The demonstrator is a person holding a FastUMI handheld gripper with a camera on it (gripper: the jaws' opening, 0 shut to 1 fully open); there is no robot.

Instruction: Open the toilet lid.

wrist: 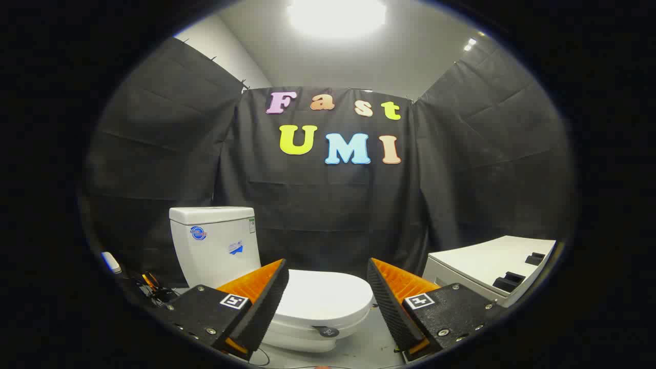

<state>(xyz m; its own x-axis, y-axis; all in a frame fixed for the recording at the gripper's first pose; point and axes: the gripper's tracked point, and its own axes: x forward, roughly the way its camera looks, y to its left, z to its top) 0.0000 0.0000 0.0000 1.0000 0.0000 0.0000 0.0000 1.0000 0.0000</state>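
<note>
Black cloth walls enclose the booth. The toilet (287,287) sits ahead with its toilet lid (328,297) down. The gripper (328,292) fingers are spread wide, holding nothing.

The toilet (287,302) stands on the floor (369,343), its closed lid (328,297) just beyond the fingers of the gripper (328,287), which are spread wide apart. The tank (215,246) rises behind the lid. A flat panel (492,266) lies to the right, well apart.

Overhead lamp (335,15) glare, fisheye warp
</note>
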